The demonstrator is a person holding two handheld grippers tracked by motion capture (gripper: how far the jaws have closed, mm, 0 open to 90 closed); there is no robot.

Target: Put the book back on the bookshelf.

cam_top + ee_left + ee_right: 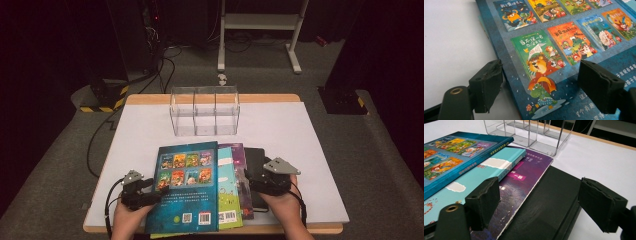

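Your stack of books lies at the near edge of the tabletop (300,130), long axes running near to far. Your left tool (150,187) straddles the left edge of the top blue book (187,187), jaws apart, gripping nothing. Your right tool (255,184) hangs with jaws apart over the black book (549,205) at the bottom right. The clear organizer (205,110) stands beyond; the way there is unobstructed.

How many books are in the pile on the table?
4, fanned out: dark blue book on top at left, turquoise book beneath it, purple book next, black book lowest at right. More could lie hidden underneath.
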